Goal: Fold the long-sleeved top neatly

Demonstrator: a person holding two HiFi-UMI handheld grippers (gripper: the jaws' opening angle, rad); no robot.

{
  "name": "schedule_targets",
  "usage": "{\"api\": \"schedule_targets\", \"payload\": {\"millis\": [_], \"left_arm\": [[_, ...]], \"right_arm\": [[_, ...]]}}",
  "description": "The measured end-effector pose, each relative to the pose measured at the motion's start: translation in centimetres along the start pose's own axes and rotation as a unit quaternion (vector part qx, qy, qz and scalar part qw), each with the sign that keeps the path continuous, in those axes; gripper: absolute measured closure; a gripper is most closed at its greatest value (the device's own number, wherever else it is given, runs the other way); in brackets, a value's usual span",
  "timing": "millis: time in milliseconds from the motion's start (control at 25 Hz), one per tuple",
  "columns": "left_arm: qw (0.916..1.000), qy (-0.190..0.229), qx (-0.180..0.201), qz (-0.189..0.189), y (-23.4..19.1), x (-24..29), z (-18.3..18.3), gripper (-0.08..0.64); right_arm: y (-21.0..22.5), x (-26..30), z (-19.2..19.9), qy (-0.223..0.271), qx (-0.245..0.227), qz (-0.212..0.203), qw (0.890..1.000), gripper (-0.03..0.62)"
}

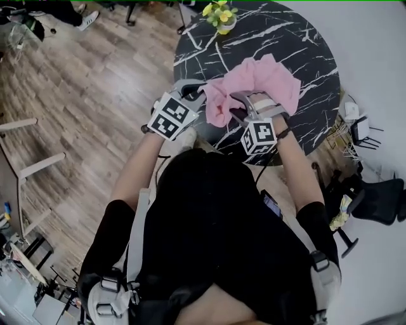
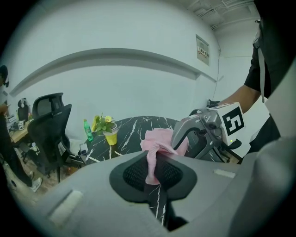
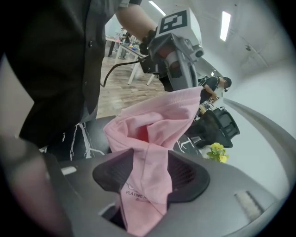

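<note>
A crumpled pink long-sleeved top [image 1: 254, 79] hangs bunched between my two grippers over the near edge of a round black marble table [image 1: 298, 38]. My left gripper [image 1: 202, 95] is shut on a thin fold of the top [image 2: 159, 139], which runs up between its pads [image 2: 134, 173]. My right gripper [image 1: 244, 101] has a thick bunch of the top [image 3: 157, 125] filling the gap between its pads [image 3: 185, 176], with printed fabric hanging down through them. Each gripper shows in the other's view: the right gripper [image 2: 203, 129] and the left gripper [image 3: 178, 55].
A yellow pot of flowers [image 1: 221, 16] stands at the table's far edge, with a green bottle [image 2: 86, 130] beyond it. Black office chairs [image 2: 48, 129] stand around the table. Wooden floor lies to the left in the head view.
</note>
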State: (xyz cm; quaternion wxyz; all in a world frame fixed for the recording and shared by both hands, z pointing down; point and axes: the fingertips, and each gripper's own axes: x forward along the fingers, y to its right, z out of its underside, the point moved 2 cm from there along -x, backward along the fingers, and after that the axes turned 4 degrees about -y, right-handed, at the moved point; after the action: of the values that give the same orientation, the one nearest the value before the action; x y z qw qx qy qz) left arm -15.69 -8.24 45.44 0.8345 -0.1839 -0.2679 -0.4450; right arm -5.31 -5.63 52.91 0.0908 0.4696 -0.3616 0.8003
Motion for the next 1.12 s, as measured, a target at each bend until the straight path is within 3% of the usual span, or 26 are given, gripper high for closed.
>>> {"api": "schedule_targets", "payload": {"millis": [440, 520, 640, 840, 1000, 1120], "left_arm": [[0.9993, -0.021, -0.030, -0.013, -1.0, 0.1, 2.2, 0.534], [0.9992, -0.021, -0.032, -0.011, -1.1, 0.1, 2.4, 0.534], [0.9991, -0.021, -0.037, -0.005, -1.4, 0.3, 2.7, 0.534], [0.9995, -0.025, -0.017, 0.006, -2.3, 0.6, 3.3, 0.534], [0.9992, -0.024, 0.010, 0.029, -2.4, 0.7, 3.4, 0.534], [0.9975, -0.020, 0.040, 0.056, -2.0, 0.7, 3.0, 0.534]], "right_arm": [[-1.0, 3.6, -1.7, 0.018, -0.044, -0.048, 0.998, 0.388], [-0.9, 3.7, -1.8, 0.021, -0.033, -0.047, 0.998, 0.442], [-0.2, 3.2, -1.6, 0.020, -0.004, -0.040, 0.999, 0.521], [0.7, 1.4, -0.5, 0.007, 0.078, -0.016, 0.997, 0.541], [0.5, -1.2, 1.3, -0.032, 0.161, 0.024, 0.986, 0.549], [0.2, -3.7, 2.4, -0.067, 0.217, 0.063, 0.972, 0.560]]}}
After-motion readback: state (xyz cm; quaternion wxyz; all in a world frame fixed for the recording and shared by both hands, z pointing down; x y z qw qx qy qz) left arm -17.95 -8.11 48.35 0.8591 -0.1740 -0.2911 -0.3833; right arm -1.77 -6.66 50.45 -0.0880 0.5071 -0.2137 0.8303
